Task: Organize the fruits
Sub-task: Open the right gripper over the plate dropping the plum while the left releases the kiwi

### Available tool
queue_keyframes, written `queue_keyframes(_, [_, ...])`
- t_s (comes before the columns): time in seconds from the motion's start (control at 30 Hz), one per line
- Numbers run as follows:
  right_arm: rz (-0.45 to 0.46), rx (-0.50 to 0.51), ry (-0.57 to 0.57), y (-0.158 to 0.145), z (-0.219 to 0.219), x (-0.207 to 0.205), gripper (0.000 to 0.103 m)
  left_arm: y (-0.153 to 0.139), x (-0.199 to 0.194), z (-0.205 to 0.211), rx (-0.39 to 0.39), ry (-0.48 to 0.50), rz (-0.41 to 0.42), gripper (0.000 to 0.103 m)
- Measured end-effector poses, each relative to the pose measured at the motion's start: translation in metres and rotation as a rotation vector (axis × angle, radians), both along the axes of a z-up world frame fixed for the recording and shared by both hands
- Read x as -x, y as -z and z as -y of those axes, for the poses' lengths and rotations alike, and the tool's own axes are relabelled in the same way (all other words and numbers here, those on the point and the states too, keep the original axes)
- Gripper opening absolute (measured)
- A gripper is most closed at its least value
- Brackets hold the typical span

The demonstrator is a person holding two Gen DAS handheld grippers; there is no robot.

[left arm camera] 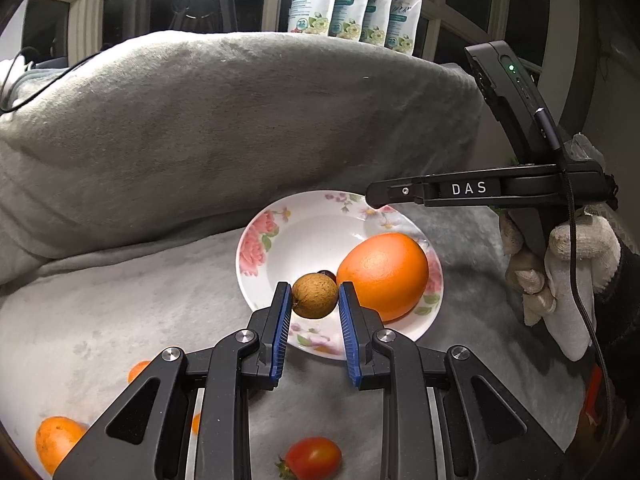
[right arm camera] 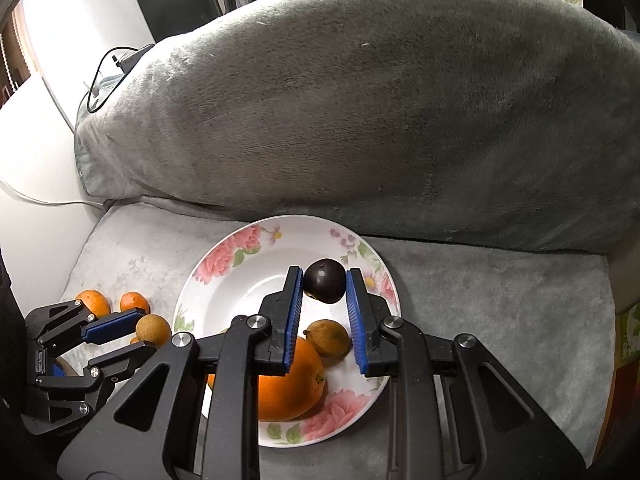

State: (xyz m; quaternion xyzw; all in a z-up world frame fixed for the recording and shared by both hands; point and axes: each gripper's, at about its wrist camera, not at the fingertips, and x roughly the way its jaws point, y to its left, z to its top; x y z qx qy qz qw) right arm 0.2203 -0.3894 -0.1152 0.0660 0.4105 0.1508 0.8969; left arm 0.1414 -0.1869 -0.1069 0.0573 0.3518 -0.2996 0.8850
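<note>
A white floral plate (left arm camera: 280, 248) (right arm camera: 224, 280) lies on a grey blanket. A large orange (left arm camera: 384, 276) (right arm camera: 292, 384) sits in it, with a small yellow-brown fruit (right arm camera: 326, 336) beside it. My left gripper (left arm camera: 314, 294) is shut on a small brown round fruit (left arm camera: 315, 295) over the plate's near rim; it also shows in the right wrist view (right arm camera: 154, 331). My right gripper (right arm camera: 323, 286) is shut on a dark purple round fruit (right arm camera: 325, 281) above the plate; its body (left arm camera: 460, 190) shows in the left wrist view.
Small oranges (right arm camera: 94, 302) (left arm camera: 56, 440) and a red cherry tomato (left arm camera: 314, 458) lie on the blanket (left arm camera: 120, 320) near the plate. A big grey blanket-covered cushion (right arm camera: 400, 100) rises behind the plate. Floral packets (left arm camera: 356, 0) stand at the back. Cables (right arm camera: 100, 80) lie far left.
</note>
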Motion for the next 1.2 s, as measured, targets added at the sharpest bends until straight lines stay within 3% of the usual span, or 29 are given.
queue_keyframes(0.17, [-0.003, -0.006, 0.004, 0.002, 0.001, -0.001, 0.028, 0.001, -0.002, 0.003, -0.002, 0.007, -0.002, 0.023])
queue_keyframes(0.23, [0.002, -0.007, 0.010, 0.002, 0.001, -0.001, 0.053, 0.000, -0.001, 0.004, -0.007, 0.007, 0.009, 0.023])
queue_keyframes(0.3, [0.017, -0.004, 0.017, 0.000, 0.002, 0.001, 0.062, 0.000, 0.001, 0.006, -0.020, 0.008, 0.023, 0.023])
queue_keyframes(0.4, [0.024, -0.001, 0.018, -0.003, 0.002, 0.003, 0.064, -0.001, 0.004, 0.007, -0.026, 0.007, 0.036, 0.043])
queue_keyframes(0.53, [0.038, 0.016, 0.021, -0.006, 0.002, 0.005, 0.079, -0.004, 0.006, 0.006, -0.016, -0.002, 0.044, 0.058])
queue_keyframes(0.6, [0.044, 0.018, 0.023, -0.007, 0.002, 0.007, 0.080, -0.007, 0.006, 0.004, -0.010, -0.008, 0.050, 0.062])
queue_keyframes(0.77, [0.051, 0.026, 0.025, -0.009, 0.001, 0.009, 0.086, -0.011, 0.007, 0.003, -0.008, -0.007, 0.054, 0.063])
queue_keyframes(0.87, [0.061, 0.037, 0.025, -0.013, -0.001, 0.011, 0.086, -0.012, 0.009, 0.003, -0.009, -0.011, 0.061, 0.071])
queue_keyframes(1.2, [0.089, 0.058, 0.038, -0.025, -0.004, 0.020, 0.092, -0.018, 0.014, -0.003, -0.001, -0.026, 0.074, 0.077])
